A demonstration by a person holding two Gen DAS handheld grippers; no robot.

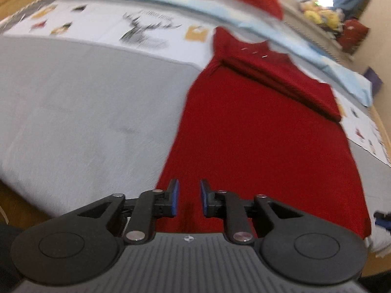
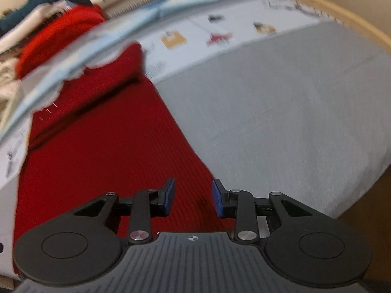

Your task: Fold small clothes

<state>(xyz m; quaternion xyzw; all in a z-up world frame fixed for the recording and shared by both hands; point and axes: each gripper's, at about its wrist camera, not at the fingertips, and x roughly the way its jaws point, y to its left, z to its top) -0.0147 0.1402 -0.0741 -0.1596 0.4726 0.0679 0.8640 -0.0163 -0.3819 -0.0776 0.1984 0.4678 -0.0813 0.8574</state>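
A red ribbed sleeveless garment (image 1: pixel 256 131) lies flat on the grey cloth-covered table (image 1: pixel 85 112), its neckline at the far end and a folded band across its upper part. My left gripper (image 1: pixel 189 195) is open and empty, just above the garment's near left hem corner. In the right wrist view the same garment (image 2: pixel 97 151) stretches away on the left. My right gripper (image 2: pixel 193 195) is open and empty, over the garment's near right hem edge beside the grey cloth (image 2: pixel 293 112).
A white printed cloth (image 1: pixel 136 26) and a light blue cloth (image 1: pixel 220 7) lie beyond the garment. Another red garment (image 2: pixel 58 39) is heaped at the back with other clothes. The wooden table rim (image 2: pixel 342 17) curves along the right.
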